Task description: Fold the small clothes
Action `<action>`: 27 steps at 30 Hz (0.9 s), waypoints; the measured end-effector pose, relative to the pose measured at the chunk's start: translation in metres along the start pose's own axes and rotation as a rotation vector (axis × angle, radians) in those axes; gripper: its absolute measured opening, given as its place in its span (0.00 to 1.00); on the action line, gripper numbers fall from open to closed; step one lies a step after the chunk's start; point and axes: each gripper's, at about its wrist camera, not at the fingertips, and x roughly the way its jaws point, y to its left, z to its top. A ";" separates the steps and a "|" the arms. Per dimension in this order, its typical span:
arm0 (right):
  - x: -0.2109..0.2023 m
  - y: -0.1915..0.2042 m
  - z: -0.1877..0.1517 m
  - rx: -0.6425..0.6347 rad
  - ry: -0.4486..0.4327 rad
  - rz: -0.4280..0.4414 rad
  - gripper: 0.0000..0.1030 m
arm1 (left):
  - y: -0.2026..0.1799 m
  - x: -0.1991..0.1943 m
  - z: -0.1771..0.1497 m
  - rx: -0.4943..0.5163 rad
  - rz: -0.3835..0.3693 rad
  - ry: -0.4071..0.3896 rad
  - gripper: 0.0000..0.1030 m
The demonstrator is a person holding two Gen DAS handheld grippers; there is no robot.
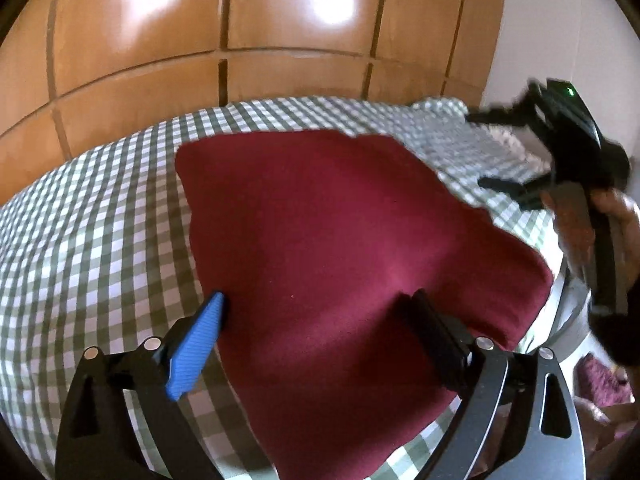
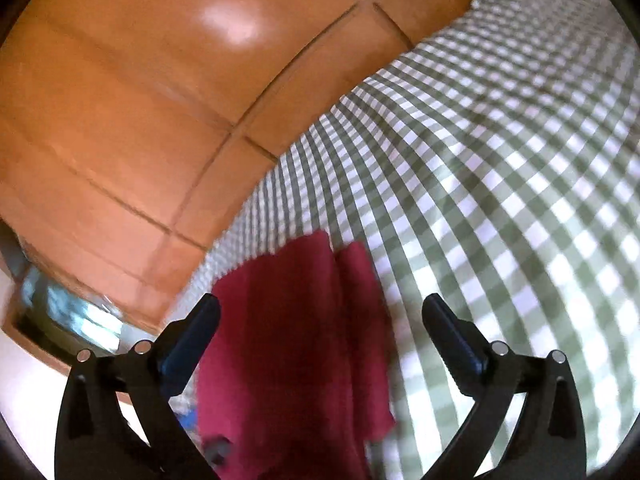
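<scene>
In the left wrist view, the checked green-and-white bedsheet [image 1: 100,240] fills the left and middle of the frame, with glossy wooden wardrobe panels [image 1: 160,40] across the top. At the lower left, the blue pad [image 1: 196,344] of the left tongs [image 1: 320,316] sits beside the left edge of the maroon garment [image 1: 340,220], while the other finger rests over the cloth at lower centre-right; the 2 fingers stand wide apart, gripping nothing. The garment lies flat on the bed in the centre of the frame, folded into a broad block. At the upper right, the right tongs [image 1: 492,148] hover above the sheet, blurred, fingers spread, held by a hand [image 1: 616,232] at the right edge.

In the right wrist view, wardrobe panels [image 2: 140,100] occupy the upper left. The maroon garment [image 2: 292,340] sits at lower centre between the parted fingers of the right tongs [image 2: 320,312], untouched by them. The checked sheet [image 2: 500,160] spreads across the right.
</scene>
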 end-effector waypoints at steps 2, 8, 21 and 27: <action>-0.004 0.017 -0.017 -0.079 0.038 -0.040 0.98 | 0.003 -0.013 0.001 -0.028 -0.006 -0.058 0.89; -0.018 0.043 -0.066 -0.132 0.153 0.089 0.79 | 0.039 -0.032 0.008 -0.165 0.126 -0.180 0.90; 0.016 0.046 -0.073 -0.087 0.223 0.138 0.09 | 0.025 0.003 0.008 -0.109 0.127 -0.057 0.90; 0.013 0.044 -0.077 -0.205 0.243 0.027 0.14 | -0.008 0.018 0.004 0.075 0.229 -0.042 0.90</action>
